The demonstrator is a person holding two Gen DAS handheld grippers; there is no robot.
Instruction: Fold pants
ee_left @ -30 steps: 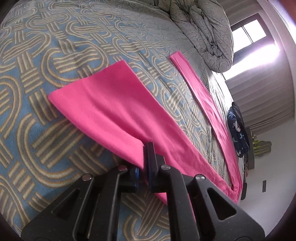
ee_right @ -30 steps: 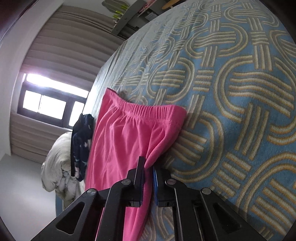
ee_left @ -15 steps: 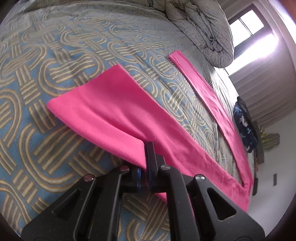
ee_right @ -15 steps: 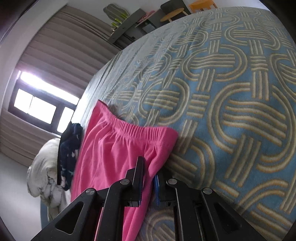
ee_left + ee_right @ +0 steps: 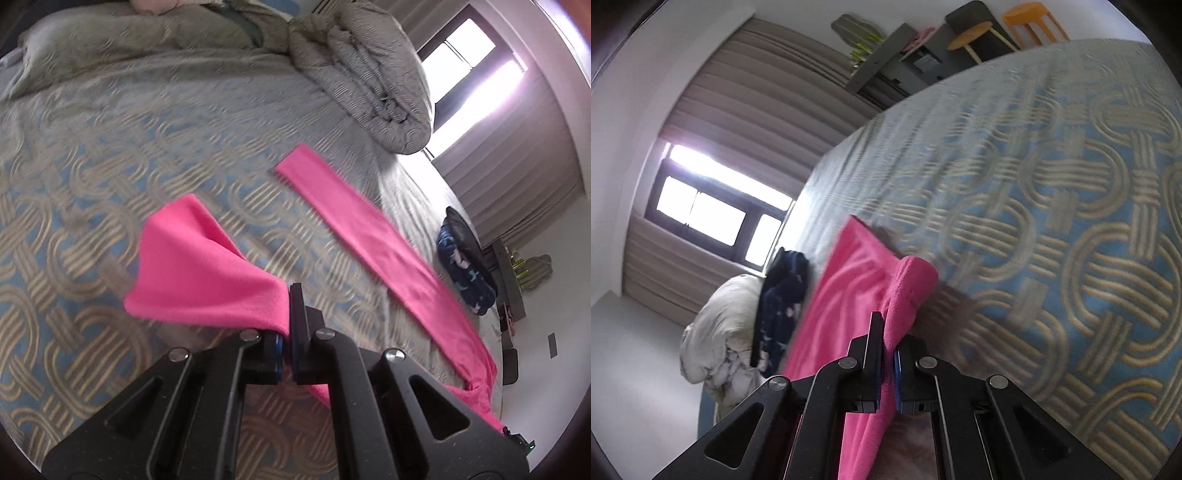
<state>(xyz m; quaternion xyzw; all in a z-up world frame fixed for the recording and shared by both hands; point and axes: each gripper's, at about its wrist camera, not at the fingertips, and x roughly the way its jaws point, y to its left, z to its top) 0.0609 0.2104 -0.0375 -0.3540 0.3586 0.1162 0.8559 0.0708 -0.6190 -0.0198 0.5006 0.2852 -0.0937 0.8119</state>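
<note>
With both claws pinching cloth, we hold the pants (image 5: 207,280) by one edge: left claw (image 5: 287,332) clamps a leg hem, right claw (image 5: 888,354) the waistband corner, likely to carry this leg over. Pink fabric rises straight from each grip; the other leg (image 5: 369,236) lies flat on the bedspread (image 5: 92,166) beyond.

One pink pants (image 5: 207,280), two legs, on one patterned bed (image 5: 92,192). Beside bed: one dark garment (image 5: 779,302), two stools (image 5: 975,33), one window (image 5: 713,218).
</note>
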